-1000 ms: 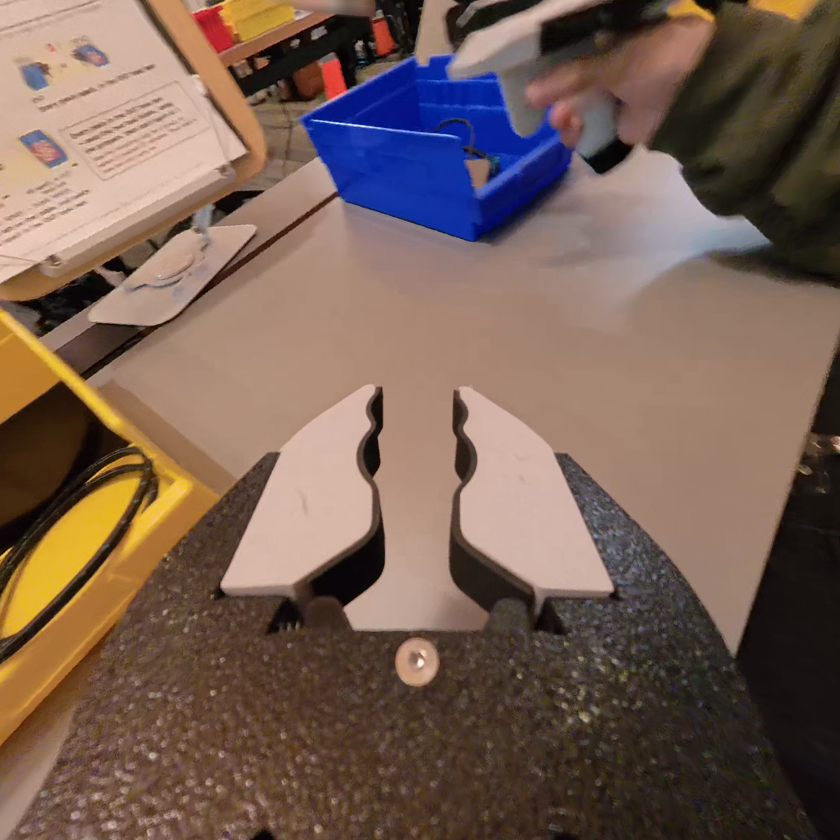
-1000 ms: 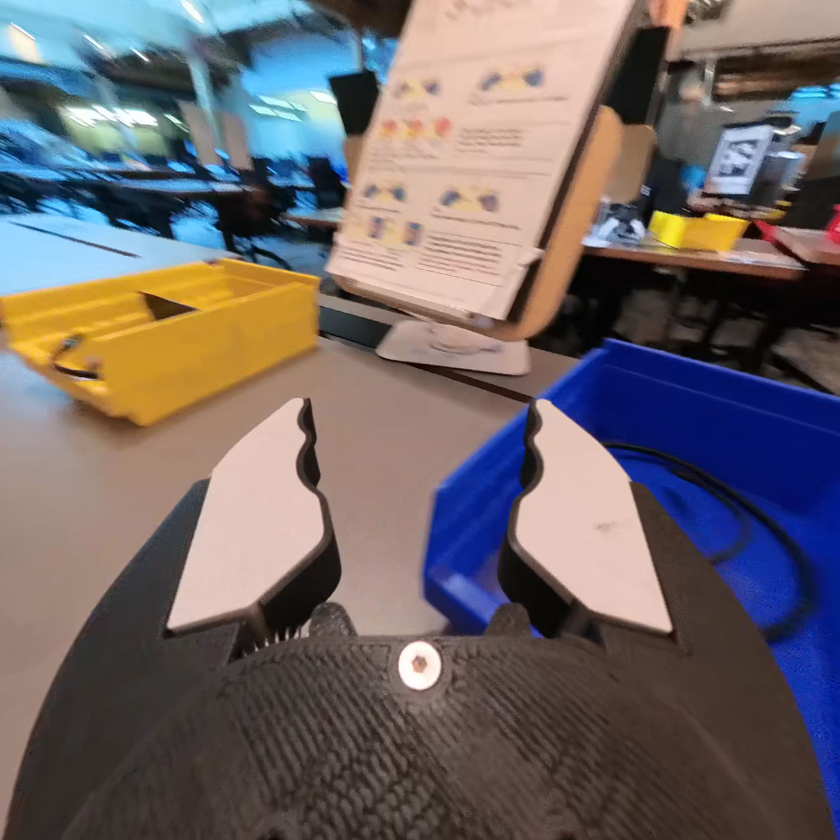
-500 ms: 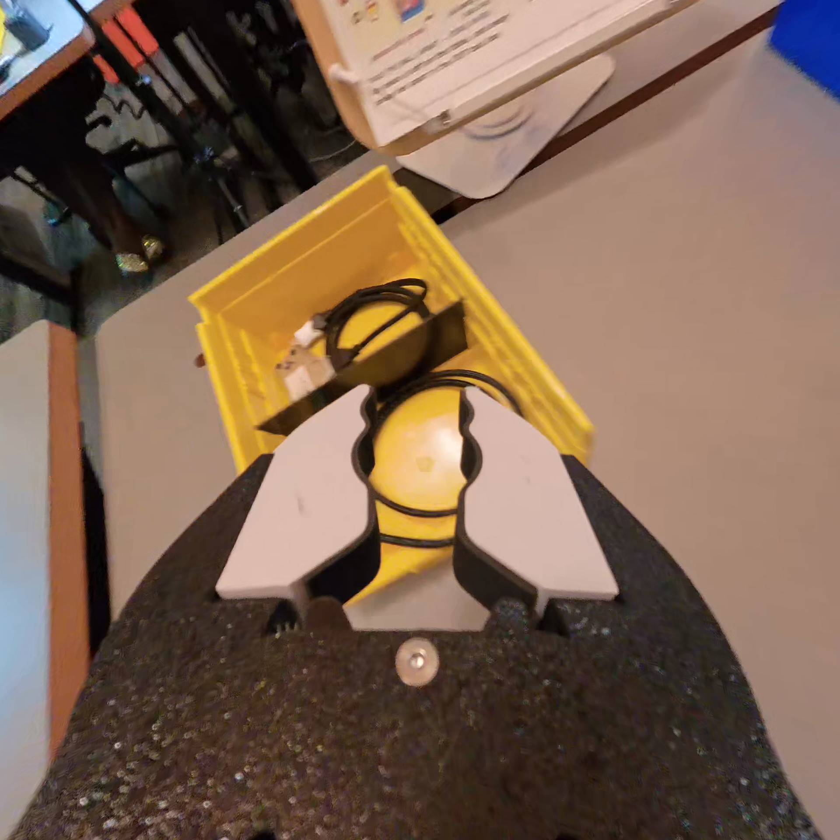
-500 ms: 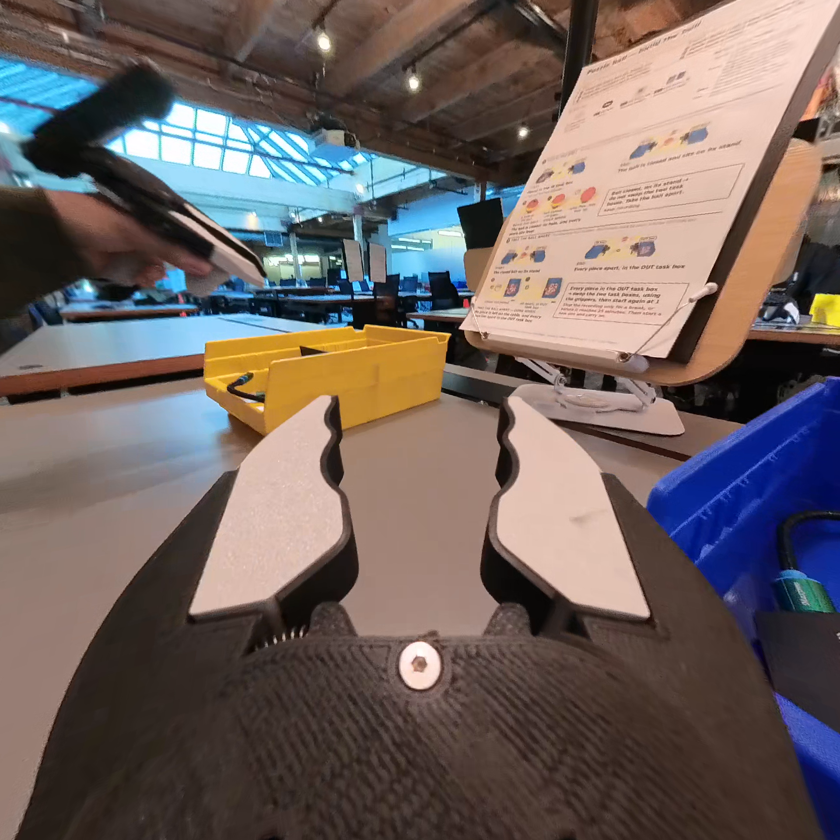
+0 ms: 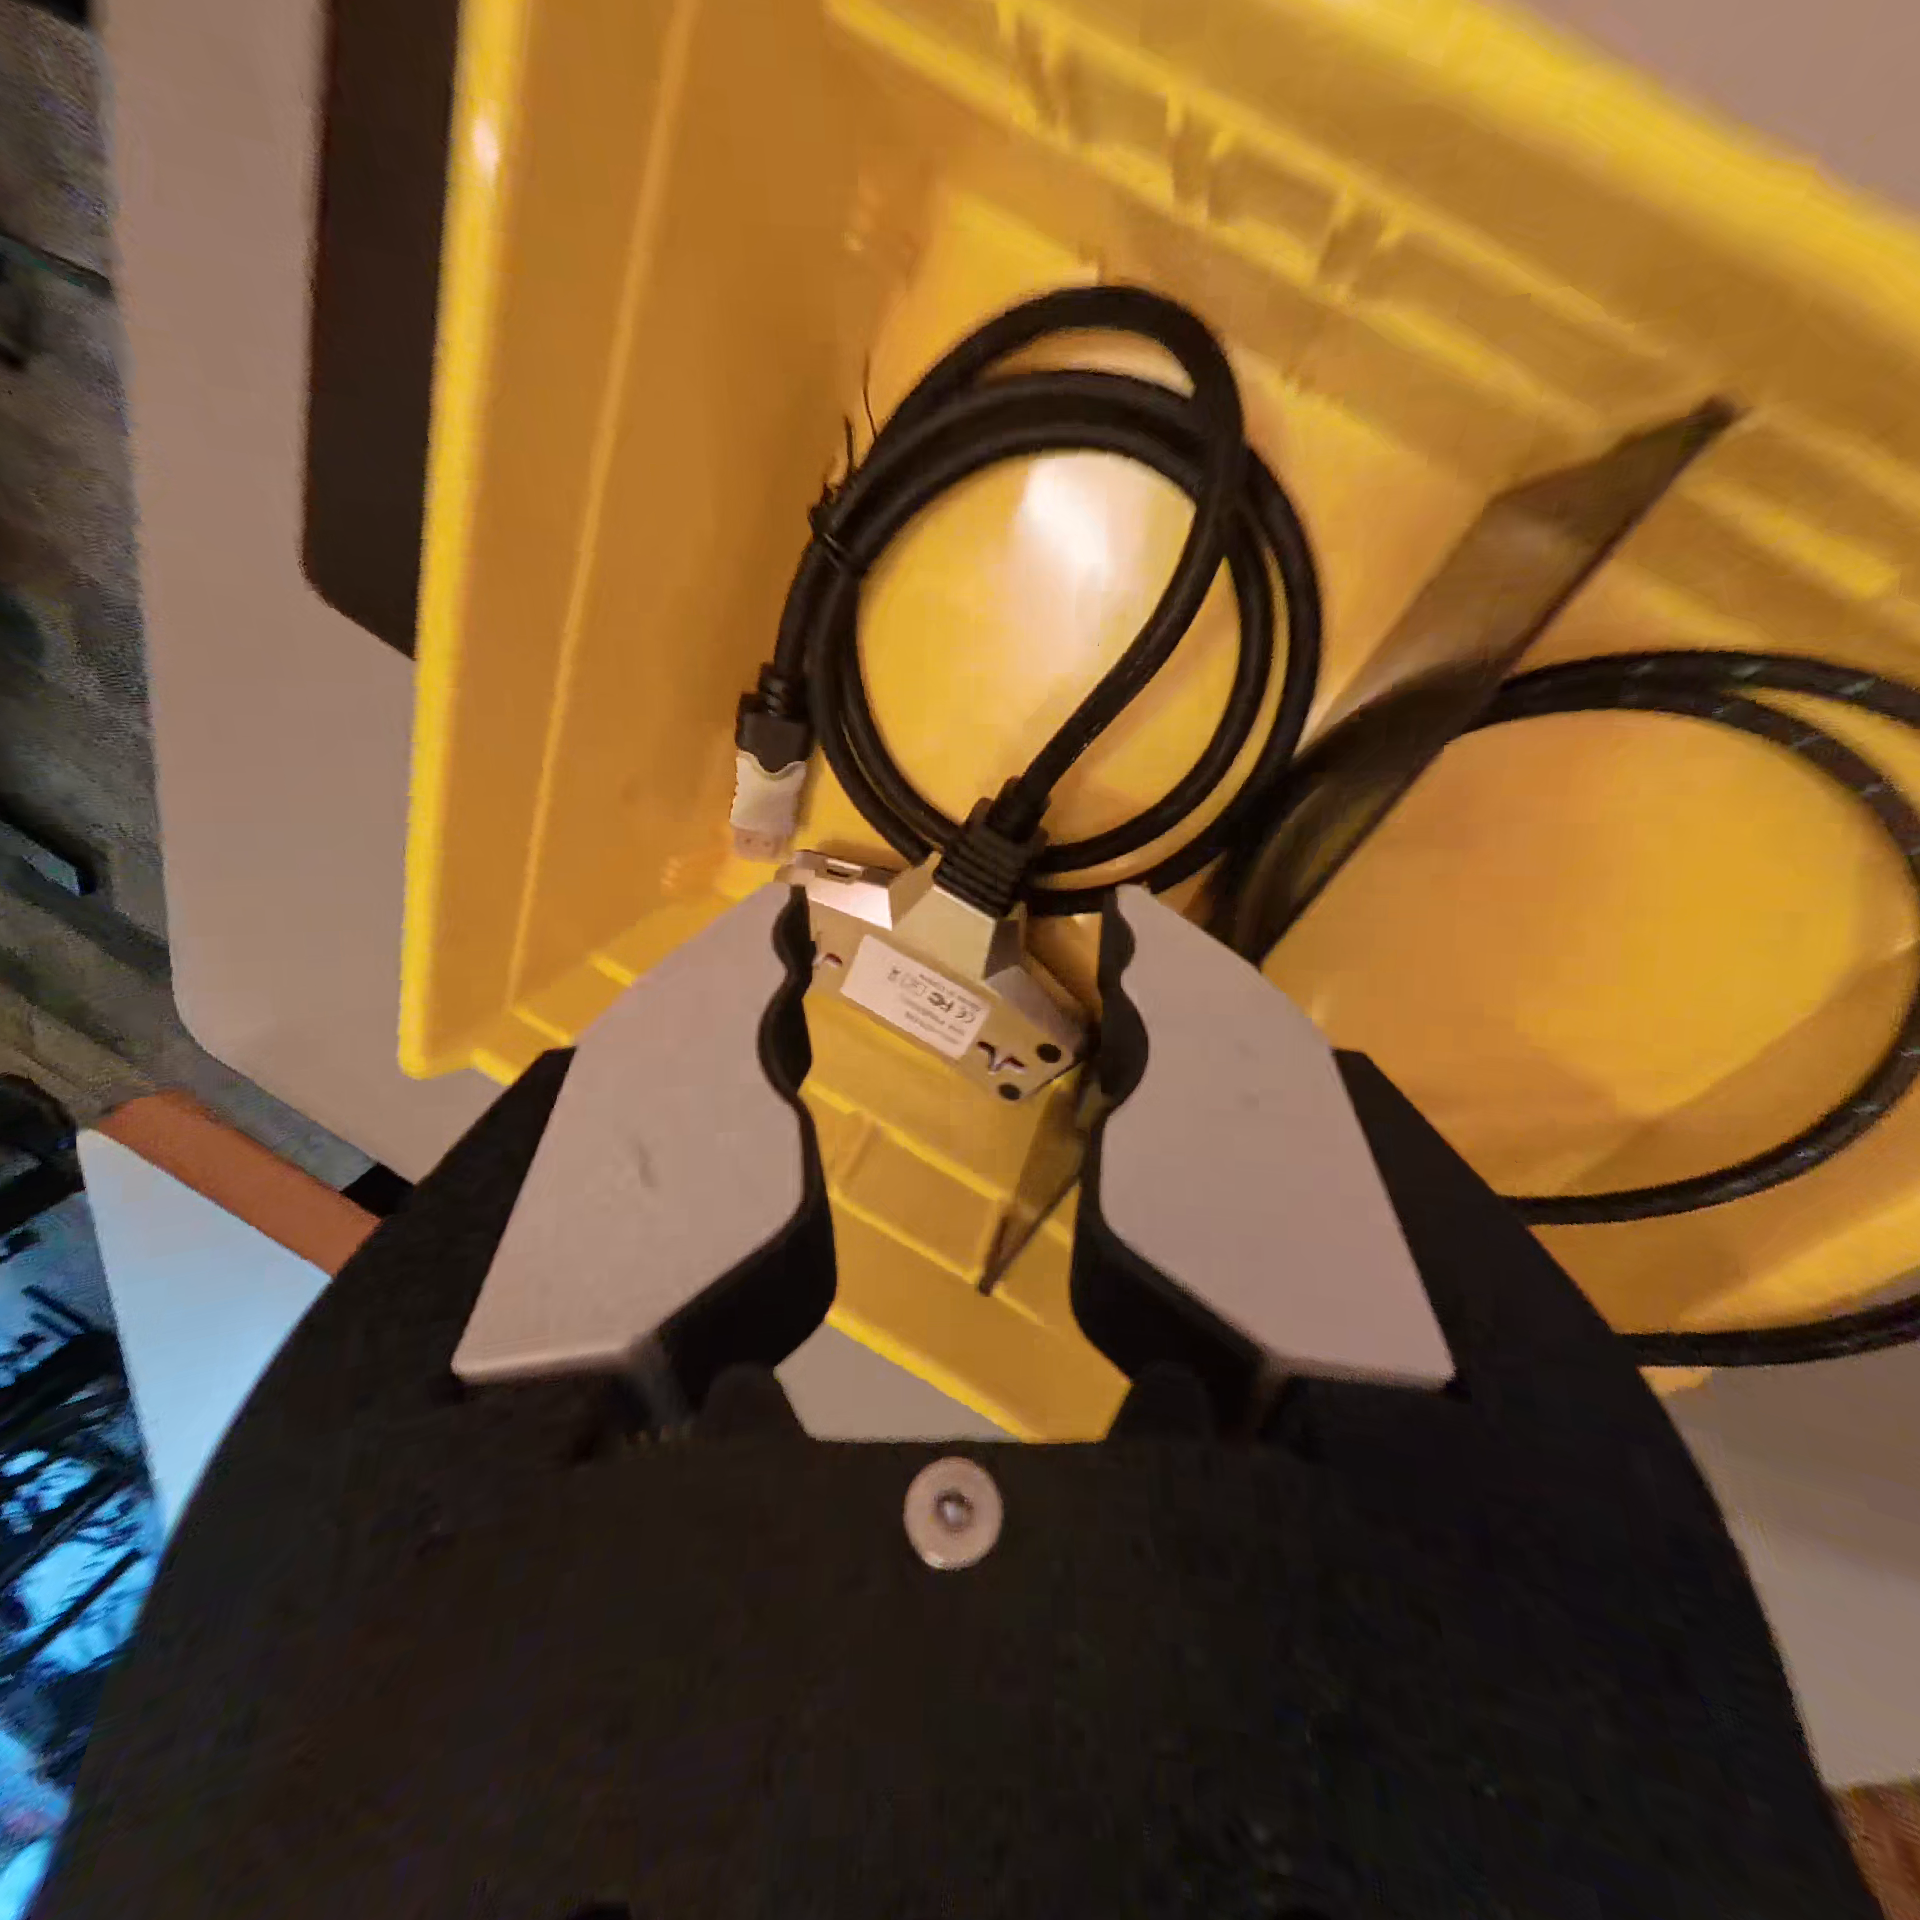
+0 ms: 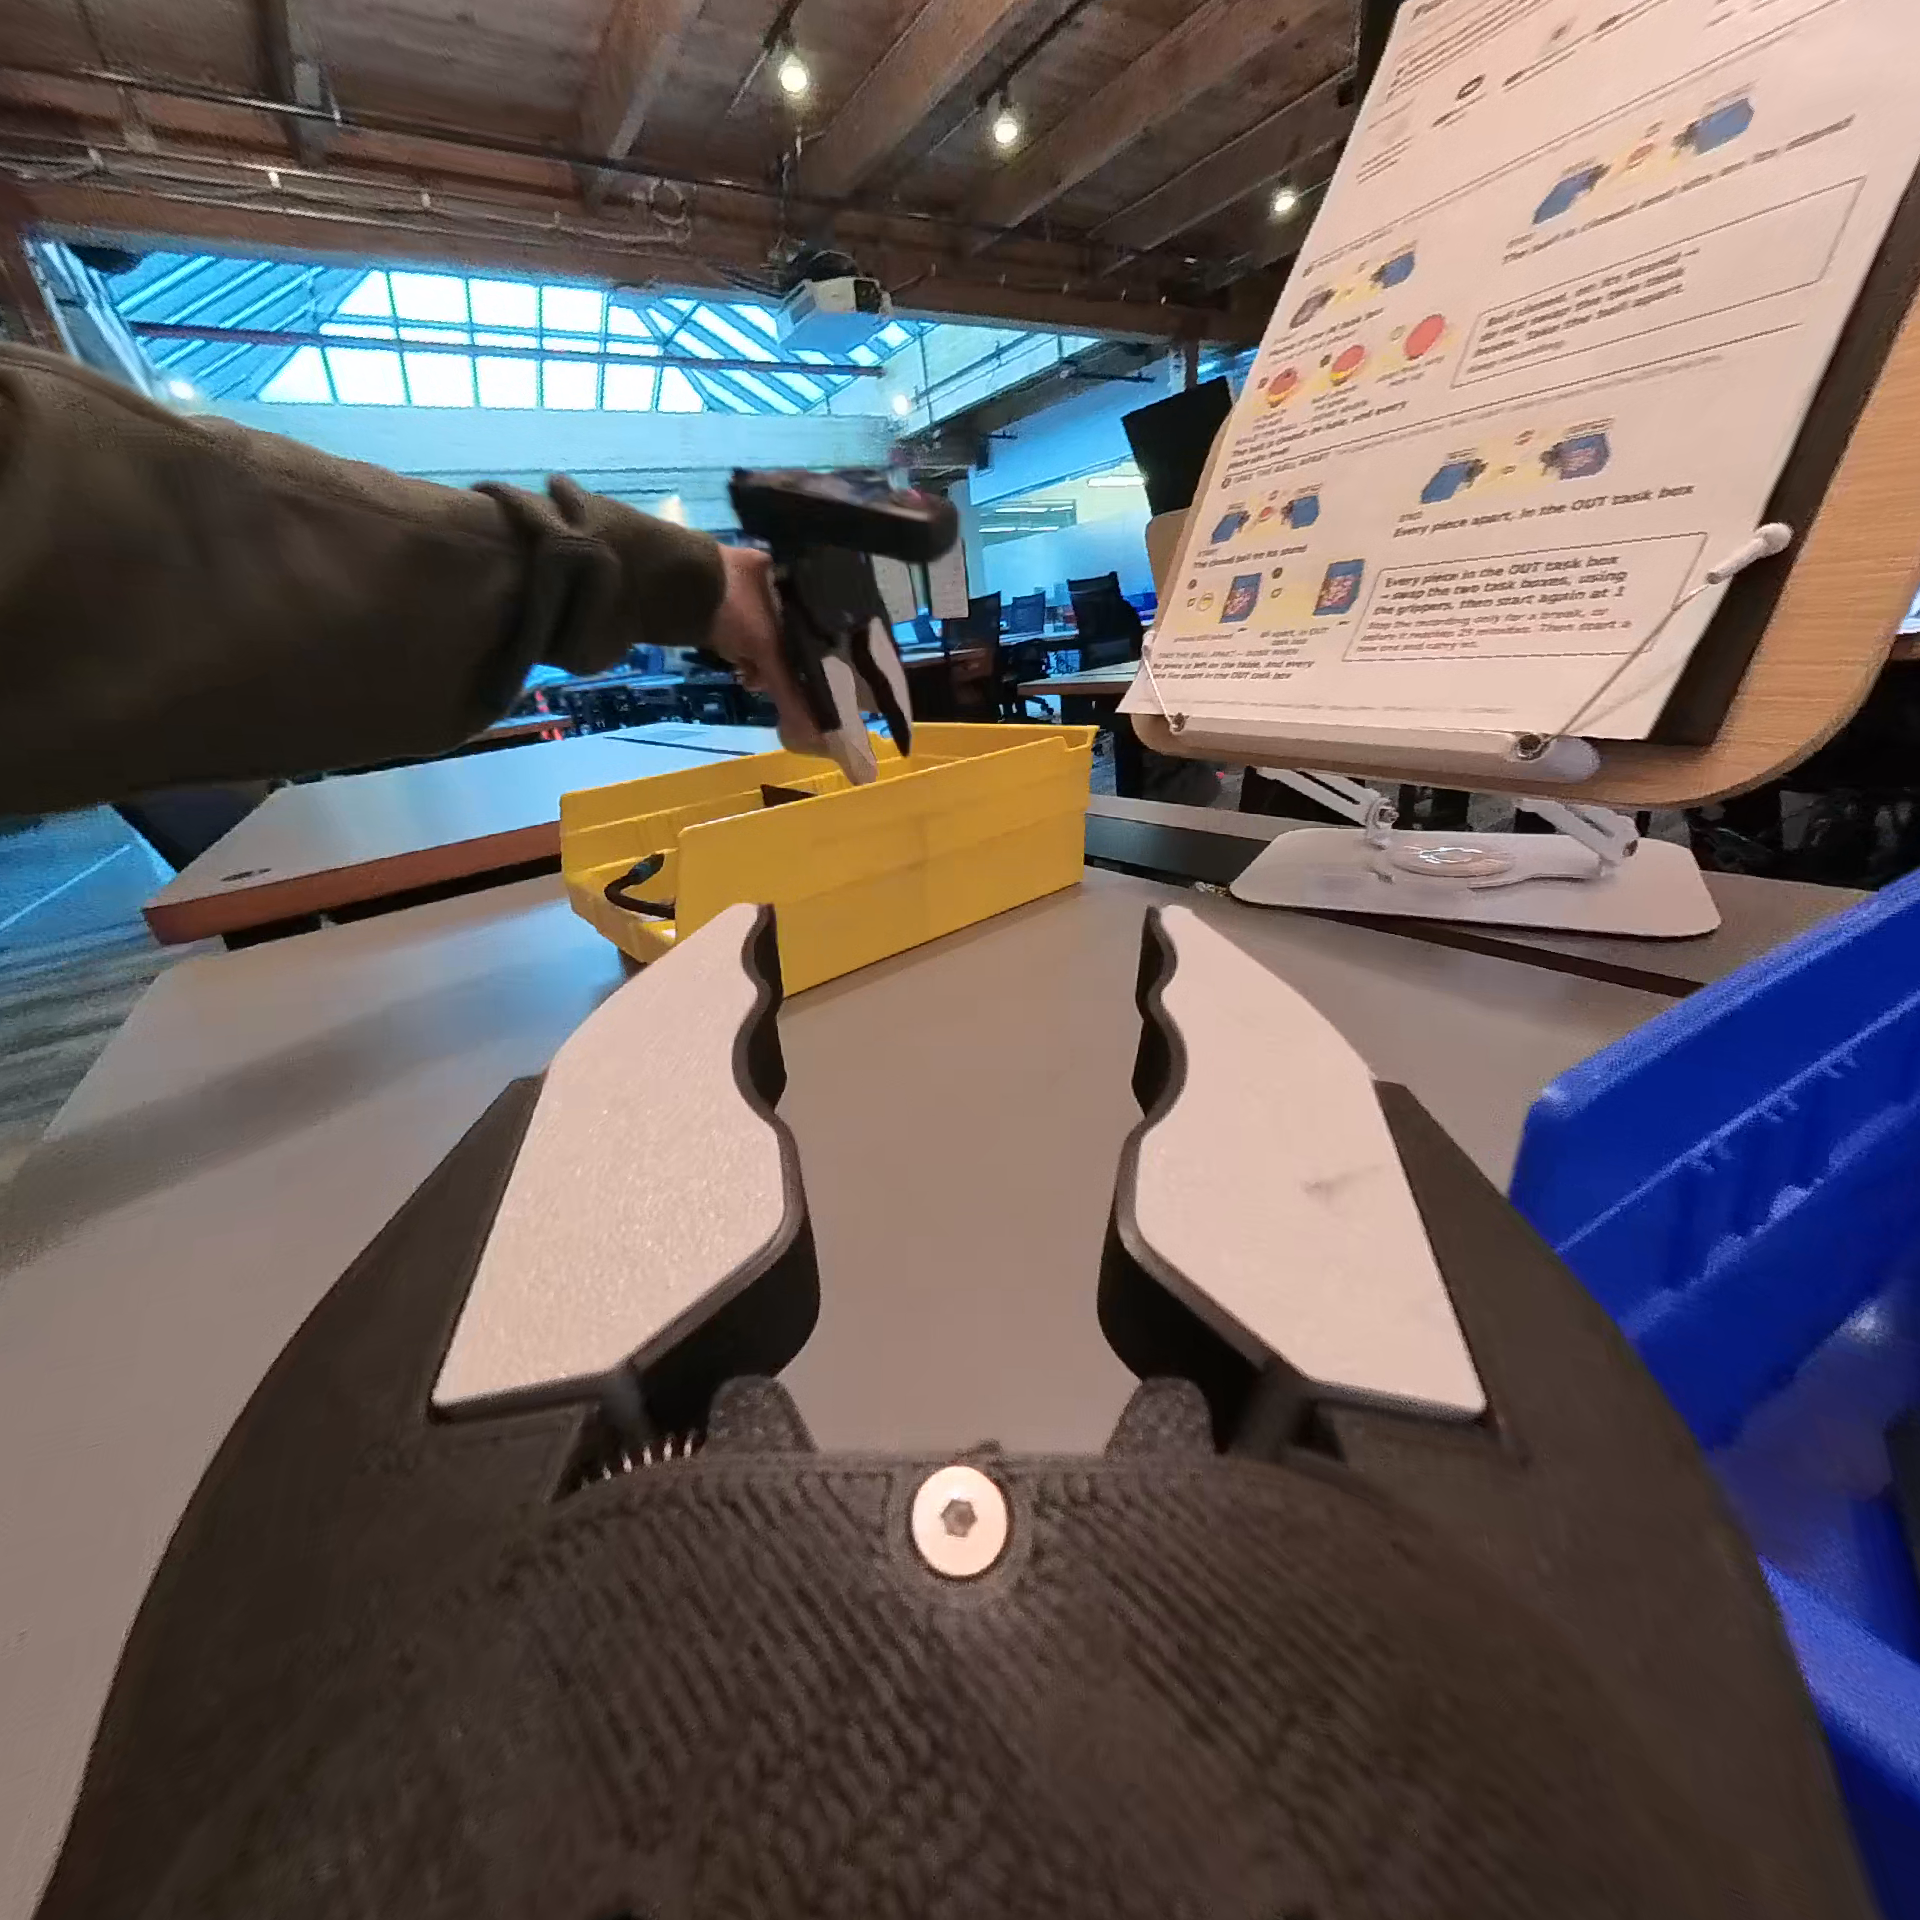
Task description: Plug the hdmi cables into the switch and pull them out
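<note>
In the left wrist view a yellow bin (image 5: 1351,208) holds a small silver switch (image 5: 935,1003) with one plug of a coiled black HDMI cable (image 5: 1049,436) at its top end. The cable's other plug (image 5: 769,790) lies free beside it. My left gripper (image 5: 951,914) is open, its fingers either side of the switch. A second black cable (image 5: 1621,686) lies past the bin's divider (image 5: 1455,644). My right gripper (image 6: 956,925) is open and empty, low over the grey table (image 6: 312,1039). From there I see the left gripper (image 6: 868,717) dipping into the yellow bin (image 6: 883,842).
A blue bin (image 6: 1766,1143) stands close at the right of my right gripper. A tilted board with an instruction sheet (image 6: 1558,416) stands on a white base (image 6: 1475,883) at the table's back. A person's sleeve (image 6: 312,582) reaches across above the table.
My left gripper swung from the table to the yellow bin, came down over the switch and opened wider. My right gripper turned away from the blue bin towards the table's middle.
</note>
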